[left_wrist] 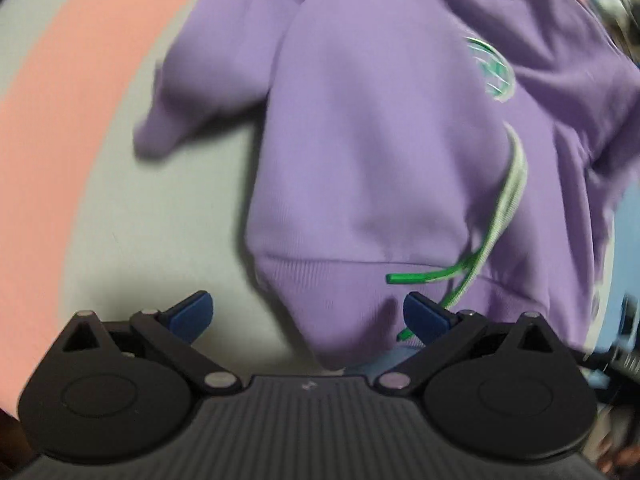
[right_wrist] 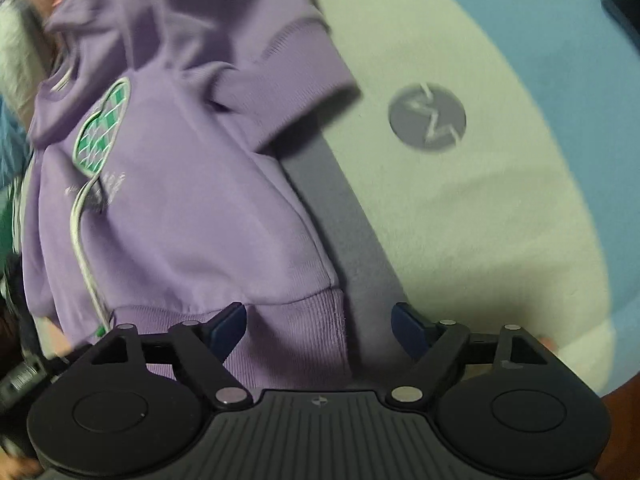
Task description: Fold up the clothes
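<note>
A purple hoodie [left_wrist: 380,140] lies crumpled on a pale green mat [left_wrist: 168,220], a sleeve sticking out to the left. It has a green-and-white chest logo [left_wrist: 490,68] and a white drawstring with a green tip [left_wrist: 404,278]. My left gripper [left_wrist: 308,316] points down at the ribbed hem, open wide, with a bulge of hem between the blue pads but not pinched. In the right wrist view the hoodie [right_wrist: 180,220] fills the left half. My right gripper [right_wrist: 320,328] is open over the hem's right corner, and its pads do not press on the cloth.
The mat has a broad pink band [left_wrist: 60,120] on the left and a blue border [right_wrist: 580,100] on the right. A round grey emblem [right_wrist: 427,116] is printed on the mat beside the hoodie. A dark object [right_wrist: 624,12] sits at the far right edge.
</note>
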